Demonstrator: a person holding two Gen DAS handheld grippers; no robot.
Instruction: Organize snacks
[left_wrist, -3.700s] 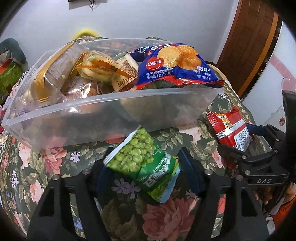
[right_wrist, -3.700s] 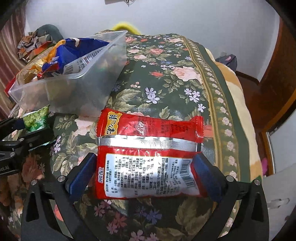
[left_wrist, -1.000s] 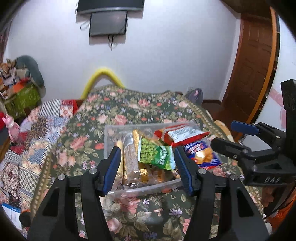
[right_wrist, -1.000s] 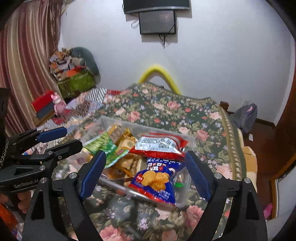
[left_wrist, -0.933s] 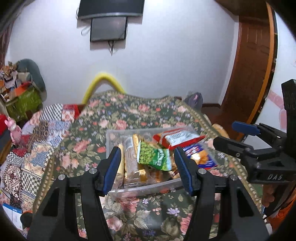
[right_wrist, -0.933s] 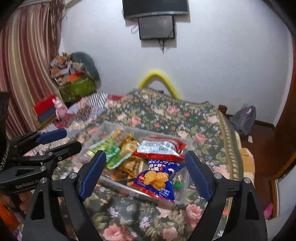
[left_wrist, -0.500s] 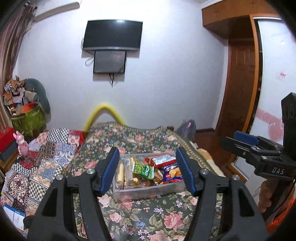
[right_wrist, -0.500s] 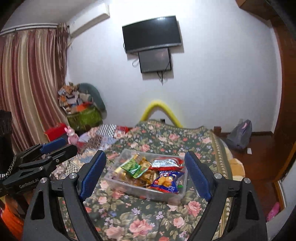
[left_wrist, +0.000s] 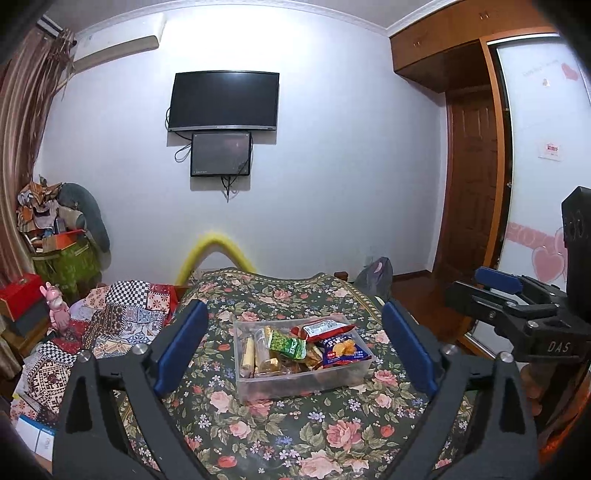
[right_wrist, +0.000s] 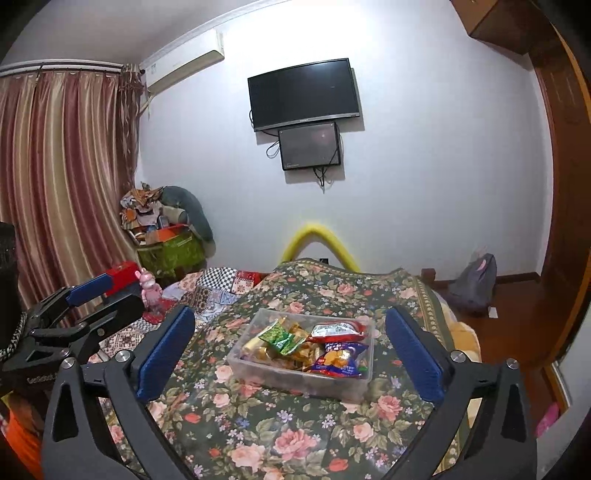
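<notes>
Finally, both grippers let go and backed away from a full snack bin

Seconds earlier the left gripper (left_wrist: 295, 354) carried a green pea packet (left_wrist: 288, 345) and the right gripper (right_wrist: 290, 352) a red packet (right_wrist: 338, 330). Both packets now lay inside the clear plastic bin (left_wrist: 303, 380), on top of a blue cracker bag (left_wrist: 343, 349) and gold-wrapped bars. The bin sat on the floral bedspread (left_wrist: 280, 439), well apart from both tools and much smaller in view than a second before. Each gripper's jaws were opening wide, with nothing between them. No loose snacks showed on the bedspread, so the sorting looked finished.
</notes>
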